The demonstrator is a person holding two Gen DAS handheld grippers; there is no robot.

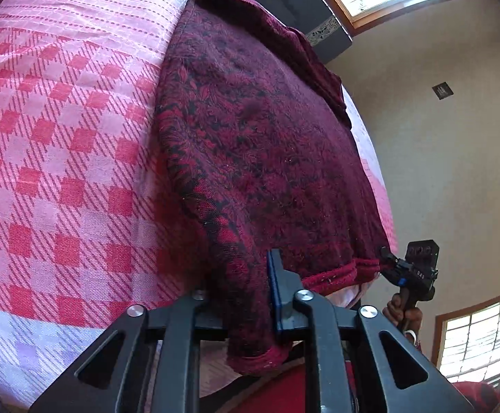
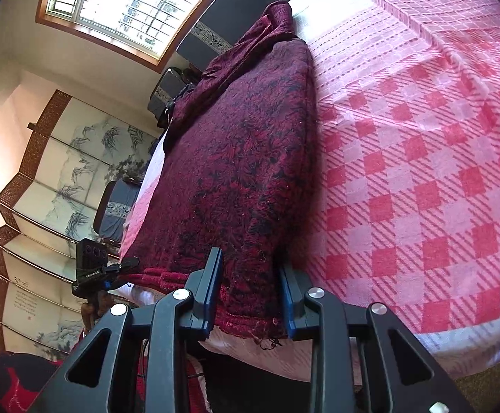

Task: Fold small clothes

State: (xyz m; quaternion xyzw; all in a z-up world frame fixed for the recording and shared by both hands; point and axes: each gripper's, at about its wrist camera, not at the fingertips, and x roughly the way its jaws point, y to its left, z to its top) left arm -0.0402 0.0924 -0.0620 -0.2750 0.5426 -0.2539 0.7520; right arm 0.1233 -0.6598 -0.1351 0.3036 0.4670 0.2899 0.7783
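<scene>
**Keep both corners level for the fold**

While each gripper clenches 1 near corner of the dark red garment, the cloth lies spread on the checked bedspread, its hem at the bed's near edge. The left gripper pinches a bunched corner, and the right gripper has the other corner between its blue pads. To fold well, I judge the 2 corners should lift together and travel toward the far end of the bedspread at equal height, so the hem stays straight and lands squarely. A slack grip could drop 1 corner and skew the crease.
</scene>
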